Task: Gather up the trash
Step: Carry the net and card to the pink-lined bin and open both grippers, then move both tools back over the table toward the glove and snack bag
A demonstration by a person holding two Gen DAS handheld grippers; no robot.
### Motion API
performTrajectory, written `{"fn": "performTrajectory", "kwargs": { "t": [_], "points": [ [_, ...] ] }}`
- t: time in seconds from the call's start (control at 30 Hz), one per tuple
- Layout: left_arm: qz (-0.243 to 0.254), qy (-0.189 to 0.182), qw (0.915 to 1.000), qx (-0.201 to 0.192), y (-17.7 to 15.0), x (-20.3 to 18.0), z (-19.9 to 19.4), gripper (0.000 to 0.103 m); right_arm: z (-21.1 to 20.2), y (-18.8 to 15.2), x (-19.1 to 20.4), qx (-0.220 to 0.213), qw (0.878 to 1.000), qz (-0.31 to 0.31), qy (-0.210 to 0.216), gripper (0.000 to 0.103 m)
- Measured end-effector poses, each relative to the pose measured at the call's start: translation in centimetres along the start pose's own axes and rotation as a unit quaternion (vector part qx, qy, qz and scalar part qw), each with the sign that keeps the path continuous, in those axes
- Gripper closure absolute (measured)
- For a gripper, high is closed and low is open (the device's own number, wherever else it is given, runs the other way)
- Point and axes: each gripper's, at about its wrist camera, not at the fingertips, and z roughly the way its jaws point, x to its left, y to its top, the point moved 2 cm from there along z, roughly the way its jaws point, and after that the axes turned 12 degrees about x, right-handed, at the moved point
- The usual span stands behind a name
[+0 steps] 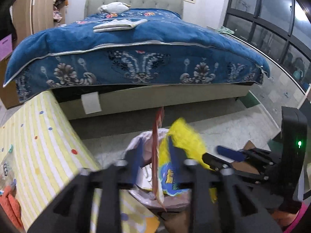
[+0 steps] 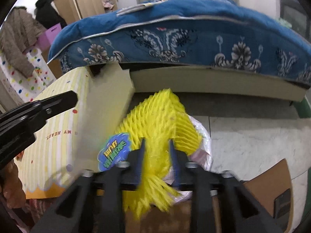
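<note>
Grey-padded bed under blue floral quilt across centre; dark-framed windows upper right; pale marbled floor below.

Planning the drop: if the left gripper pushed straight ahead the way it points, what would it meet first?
Probably the red wrapper standing between the left gripper fingers, then the lined trash bin below; depth is unclear.

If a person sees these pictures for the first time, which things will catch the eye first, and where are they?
The bright yellow foam net with its blue label stands out first, between the fingers of the right tool, over the plastic-lined trash bin. In the left wrist view, a thin red wrapper hangs between the fingers of the left tool. Behind them spreads the blue floral bedspread.
</note>
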Motion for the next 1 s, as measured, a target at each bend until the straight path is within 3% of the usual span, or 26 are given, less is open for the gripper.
{"fn": "performTrajectory", "kwargs": {
  "t": [0.33, 0.47, 0.7, 0.87, 1.0],
  "points": [
    [-0.047, 0.054, 0.9974, 0.000, -3.3, 4.2, -3.5, 0.062, -5.6, -1.3, 0.5, -0.049, 0.999, -0.002, -0.005, 0.056],
    [-0.071, 0.071, 0.9950, -0.004, -5.2, 5.8, -5.9, 0.062, -7.9, -1.6, 3.1, -0.066, 0.997, -0.030, 0.005, 0.056],
    [-0.100, 0.153, 0.9831, 0.009, -8.7, 8.6, -10.1, 0.055, -10.1, -2.2, 9.1, -0.075, 0.993, -0.092, 0.025, 0.056],
    [-0.138, 0.171, 0.9755, -0.005, -11.2, 11.1, -14.0, 0.041, -10.3, -3.3, 14.1, -0.062, 0.987, -0.145, 0.040, 0.056],
    [-0.165, 0.193, 0.9670, -0.014, -13.2, 12.8, -16.9, 0.036, -10.7, -3.9, 17.6, -0.061, 0.980, -0.183, 0.049, 0.055]
  ]
}}
